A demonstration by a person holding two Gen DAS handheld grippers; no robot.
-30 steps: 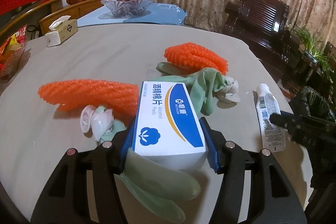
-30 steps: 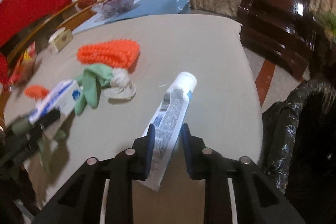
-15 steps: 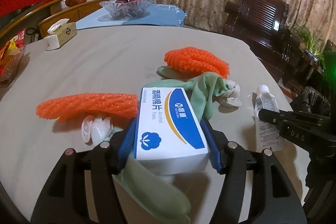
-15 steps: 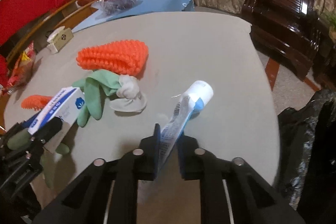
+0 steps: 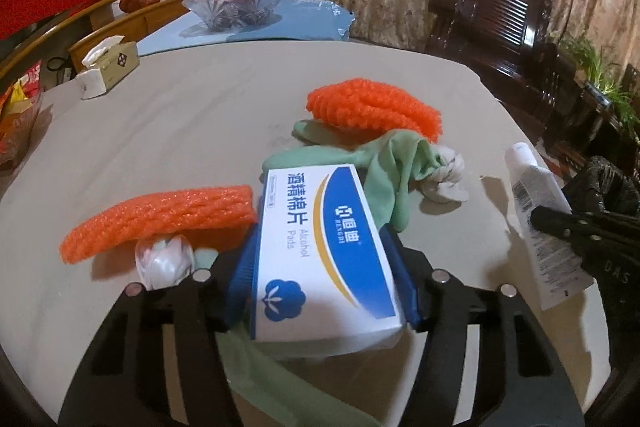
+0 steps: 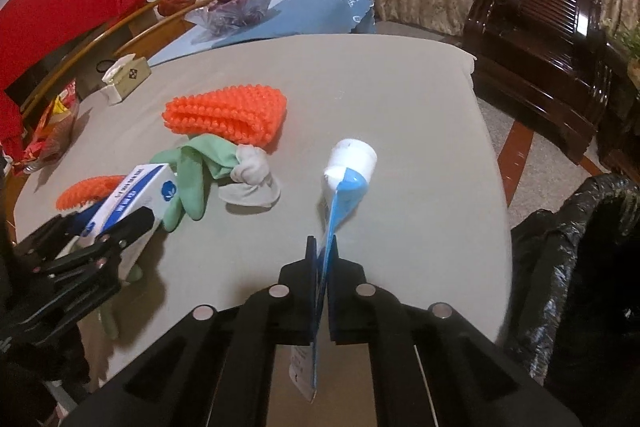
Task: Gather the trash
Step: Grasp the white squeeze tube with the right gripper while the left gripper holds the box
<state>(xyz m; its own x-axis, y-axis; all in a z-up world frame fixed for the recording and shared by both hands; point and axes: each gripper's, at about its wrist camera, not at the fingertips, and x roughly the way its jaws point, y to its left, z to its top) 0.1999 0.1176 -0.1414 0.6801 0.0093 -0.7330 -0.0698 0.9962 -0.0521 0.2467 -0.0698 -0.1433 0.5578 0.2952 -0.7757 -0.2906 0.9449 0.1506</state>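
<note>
Both pieces of trash are gripped: the left gripper [image 5: 320, 267] holds the pads box [image 5: 320, 247] at lower centre, the right gripper [image 6: 322, 259] pinches the flattened tube [image 6: 340, 195]. Next, I think, carry them to the black bag [image 6: 580, 247] at right.

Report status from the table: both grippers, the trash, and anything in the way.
Left gripper shut on alcohol pads box. Right gripper shut on flattened tube. Gloves, orange foam nets on table. Black-lined bin right, path clear.
</note>
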